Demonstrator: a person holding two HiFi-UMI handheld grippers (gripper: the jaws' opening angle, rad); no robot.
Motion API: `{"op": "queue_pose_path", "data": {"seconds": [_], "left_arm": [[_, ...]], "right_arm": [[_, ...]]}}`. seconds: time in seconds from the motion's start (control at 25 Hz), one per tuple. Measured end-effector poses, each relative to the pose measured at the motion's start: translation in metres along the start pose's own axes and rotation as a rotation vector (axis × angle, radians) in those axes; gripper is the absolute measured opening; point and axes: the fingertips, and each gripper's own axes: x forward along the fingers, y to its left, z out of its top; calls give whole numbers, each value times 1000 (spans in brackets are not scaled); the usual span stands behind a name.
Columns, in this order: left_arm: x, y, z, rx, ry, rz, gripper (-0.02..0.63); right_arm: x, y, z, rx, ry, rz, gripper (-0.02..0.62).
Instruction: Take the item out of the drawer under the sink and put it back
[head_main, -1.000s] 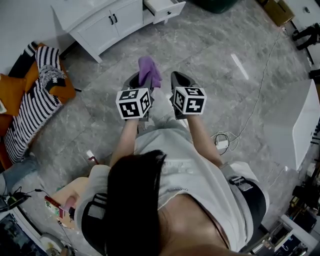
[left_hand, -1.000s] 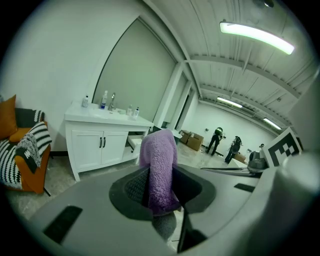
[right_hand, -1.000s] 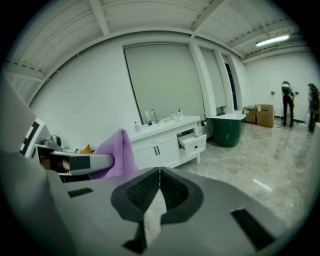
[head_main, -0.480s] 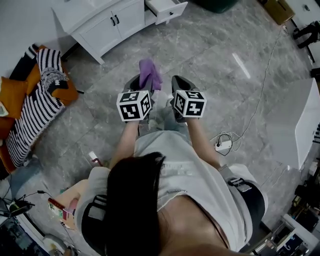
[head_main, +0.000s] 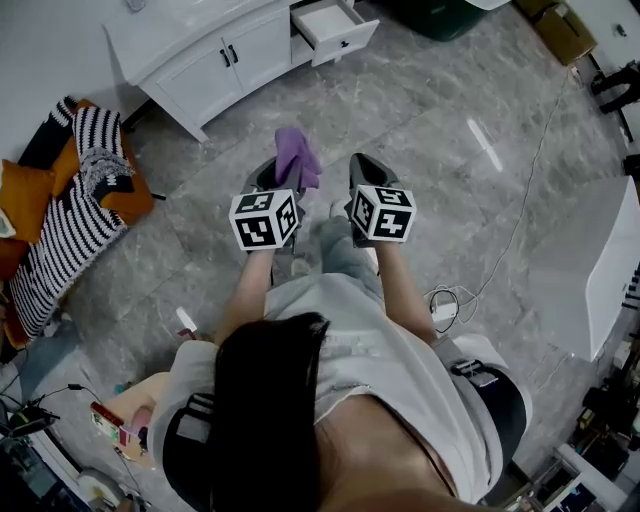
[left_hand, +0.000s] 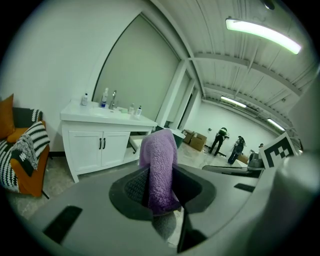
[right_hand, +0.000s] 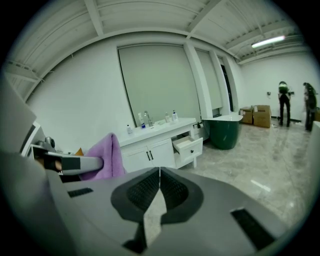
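Note:
A purple towel is pinched in my left gripper and stands up out of its jaws; in the left gripper view the purple towel fills the gap between the pads. My right gripper is beside it, shut and empty, its jaws meeting in the right gripper view. The white sink cabinet is ahead at the top of the head view, with its drawer pulled out. The drawer also shows open in the right gripper view, some way off across the floor.
An orange sofa with striped cushions stands at the left. A dark green tub sits right of the cabinet. A power strip and cable lie on the grey marble floor at the right. Bottles stand on the counter. People are far off.
Both grippers have moved forward toward the cabinet, the towel still in the left one; the cabinet and drawer sit lower and nearer in the head view.

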Motion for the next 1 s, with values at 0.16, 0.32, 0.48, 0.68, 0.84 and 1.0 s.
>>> {"op": "queue_pose_path", "data": {"seconds": [0.16,0.32,0.48,0.68,0.84,1.0], "left_arm": [[35,-4,16,5,-2,-6,98],[67,-8,35,15,-15,2,98],[91,-15,50,10,-10,8,98],[118,-18,63,7,-7,35,98],[138,-23,72,4,-8,56,98],[157,-30,78,-6,-4,72,98]], "right_arm": [[27,-18,20,-17,10,5,15],[53,-31,38,-37,26,30,15],[70,-44,55,-56,38,54,15],[88,-62,70,-59,47,78,15],[101,-79,81,-58,53,93,15],[113,-95,93,-59,57,108,15]]}}
